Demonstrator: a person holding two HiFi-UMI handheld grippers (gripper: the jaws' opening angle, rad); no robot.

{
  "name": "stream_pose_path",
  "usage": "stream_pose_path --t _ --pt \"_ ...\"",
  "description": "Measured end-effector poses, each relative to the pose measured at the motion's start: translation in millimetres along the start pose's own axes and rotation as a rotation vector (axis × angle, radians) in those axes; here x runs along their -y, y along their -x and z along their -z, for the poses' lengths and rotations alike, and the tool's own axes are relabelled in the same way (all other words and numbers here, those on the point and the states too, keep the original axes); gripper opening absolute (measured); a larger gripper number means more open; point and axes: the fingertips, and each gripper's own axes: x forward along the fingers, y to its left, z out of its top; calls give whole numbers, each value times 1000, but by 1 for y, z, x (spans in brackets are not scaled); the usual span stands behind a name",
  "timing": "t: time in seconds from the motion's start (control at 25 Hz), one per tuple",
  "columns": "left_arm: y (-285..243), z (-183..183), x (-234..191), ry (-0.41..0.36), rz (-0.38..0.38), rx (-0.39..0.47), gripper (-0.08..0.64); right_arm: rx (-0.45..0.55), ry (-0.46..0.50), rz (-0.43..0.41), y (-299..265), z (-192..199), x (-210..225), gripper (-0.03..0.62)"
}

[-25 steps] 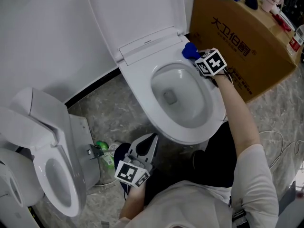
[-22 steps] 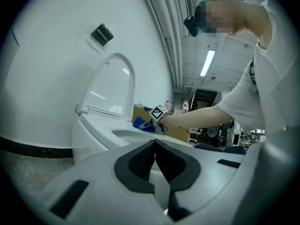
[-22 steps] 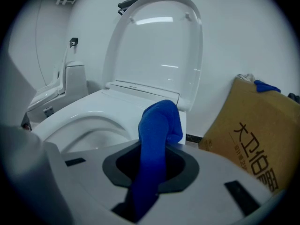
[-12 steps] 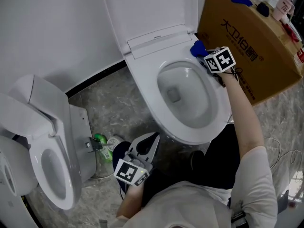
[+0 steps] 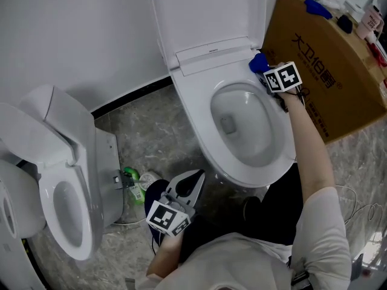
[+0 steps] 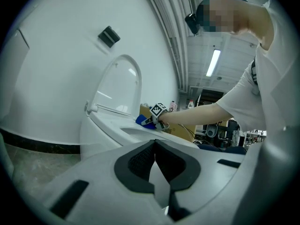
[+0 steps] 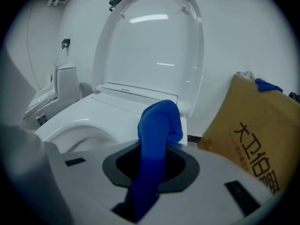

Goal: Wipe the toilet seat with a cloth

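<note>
The white toilet seat (image 5: 202,101) lies down around the bowl, its lid (image 5: 205,11) raised against the wall. My right gripper (image 5: 264,71) is shut on a blue cloth (image 5: 258,63), pressed on the seat's far right rim beside the hinge. In the right gripper view the blue cloth (image 7: 157,144) runs out between the jaws and folds over the seat (image 7: 84,116). My left gripper (image 5: 187,187) hangs low in front of the bowl, jaws shut with nothing between them. The left gripper view shows the seat (image 6: 140,132) and the right gripper (image 6: 149,121) far off.
A brown cardboard box (image 5: 329,71) stands close to the toilet's right side, small items on top. A second white toilet (image 5: 60,186) sits at the left, a green bottle (image 5: 130,180) on the marble floor beside it. The white wall (image 5: 72,35) is behind.
The view has shifted, so the toilet sits further right and lower in frame. The right gripper with the cloth stays at the same far right part of the seat. The left gripper has not moved.
</note>
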Motion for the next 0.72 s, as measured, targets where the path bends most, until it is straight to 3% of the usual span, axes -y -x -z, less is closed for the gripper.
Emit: stream_pose_path --t 0.36,0.72 --pt "9 1 -4 10 -13 11 5 20 38 56 2 2 -1 58" --pt "17 10 -16 42 -42 5 5 15 15 56 -3 -4 1 58"
